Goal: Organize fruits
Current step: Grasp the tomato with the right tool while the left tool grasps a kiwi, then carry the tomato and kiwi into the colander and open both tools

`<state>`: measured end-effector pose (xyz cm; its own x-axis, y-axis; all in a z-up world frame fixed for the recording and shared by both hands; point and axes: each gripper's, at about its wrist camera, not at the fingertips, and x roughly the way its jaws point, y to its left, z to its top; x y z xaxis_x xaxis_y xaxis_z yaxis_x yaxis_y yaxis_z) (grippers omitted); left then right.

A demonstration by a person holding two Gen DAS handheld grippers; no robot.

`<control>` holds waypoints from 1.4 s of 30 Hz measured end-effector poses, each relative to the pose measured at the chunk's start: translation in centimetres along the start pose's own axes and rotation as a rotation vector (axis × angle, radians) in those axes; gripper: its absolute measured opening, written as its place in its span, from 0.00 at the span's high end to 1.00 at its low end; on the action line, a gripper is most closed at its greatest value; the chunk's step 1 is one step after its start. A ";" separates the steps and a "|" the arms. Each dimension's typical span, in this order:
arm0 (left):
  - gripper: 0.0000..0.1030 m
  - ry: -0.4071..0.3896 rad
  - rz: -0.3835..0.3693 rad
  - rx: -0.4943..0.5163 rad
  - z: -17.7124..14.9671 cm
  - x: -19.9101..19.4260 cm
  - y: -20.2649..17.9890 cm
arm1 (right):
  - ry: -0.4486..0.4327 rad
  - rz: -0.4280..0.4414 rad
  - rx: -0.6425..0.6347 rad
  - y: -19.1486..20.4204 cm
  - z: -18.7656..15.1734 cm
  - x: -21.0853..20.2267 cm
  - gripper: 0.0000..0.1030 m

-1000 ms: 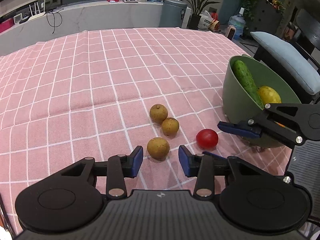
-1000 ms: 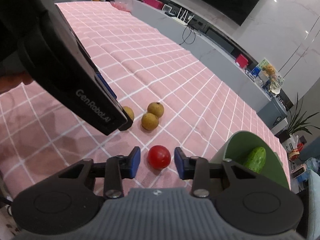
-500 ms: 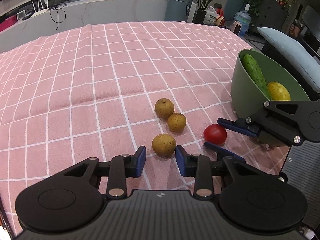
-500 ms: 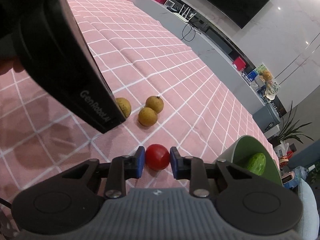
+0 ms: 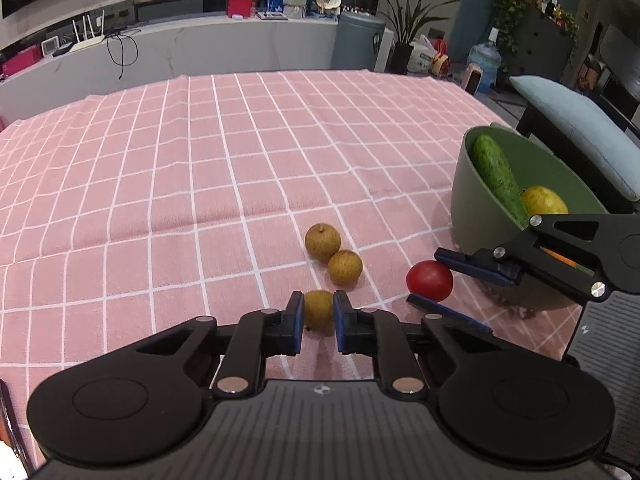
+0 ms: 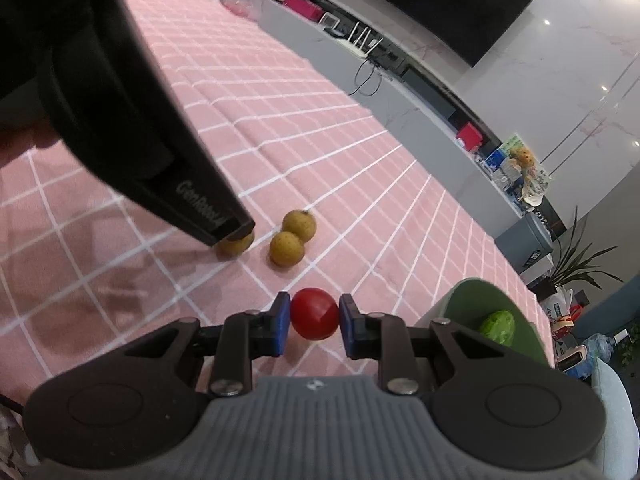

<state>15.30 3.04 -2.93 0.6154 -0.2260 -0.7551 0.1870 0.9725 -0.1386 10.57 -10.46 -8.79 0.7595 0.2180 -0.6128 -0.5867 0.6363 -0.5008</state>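
Note:
My left gripper (image 5: 317, 320) is shut on a small brown round fruit (image 5: 318, 312) resting on the pink checked cloth. Two more brown fruits (image 5: 322, 241) (image 5: 345, 267) lie just beyond it, touching each other. My right gripper (image 6: 313, 322) is shut on a red tomato (image 6: 314, 313); it also shows in the left wrist view (image 5: 429, 281) between the right fingers (image 5: 472, 267). In the right wrist view the left gripper's body (image 6: 120, 120) covers most of the held brown fruit (image 6: 236, 244). A green bowl (image 5: 472, 208) at the right holds a cucumber (image 5: 496, 176) and a yellow fruit (image 5: 542, 200).
The bowl (image 6: 460, 300) stands near the table's right edge, close to the right gripper. A chair with a light blue cushion (image 5: 576, 132) stands beyond that edge. A grey counter (image 5: 200, 48) runs behind the table's far edge.
Both grippers have moved forward and closed: the left onto the nearest brown fruit, the right onto the tomato. The other fruits have not moved.

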 end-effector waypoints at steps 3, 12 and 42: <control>0.85 0.003 -0.002 0.002 0.0 -0.1 -0.1 | -0.017 -0.006 0.031 -0.7 0.1 -0.5 0.79; 0.84 0.040 -0.016 -0.011 -0.9 0.4 0.1 | -0.078 0.022 0.190 -3.5 0.1 -2.6 0.79; 0.71 -0.036 0.012 0.110 -0.3 0.9 -3.3 | 0.100 0.146 1.044 -16.9 -9.6 -5.7 0.79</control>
<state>15.01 -0.39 -3.29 0.6448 -0.2180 -0.7326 0.2612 0.9636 -0.0568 13.43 -29.53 -2.66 0.6466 0.3123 -0.6960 -0.1020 0.9395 0.3269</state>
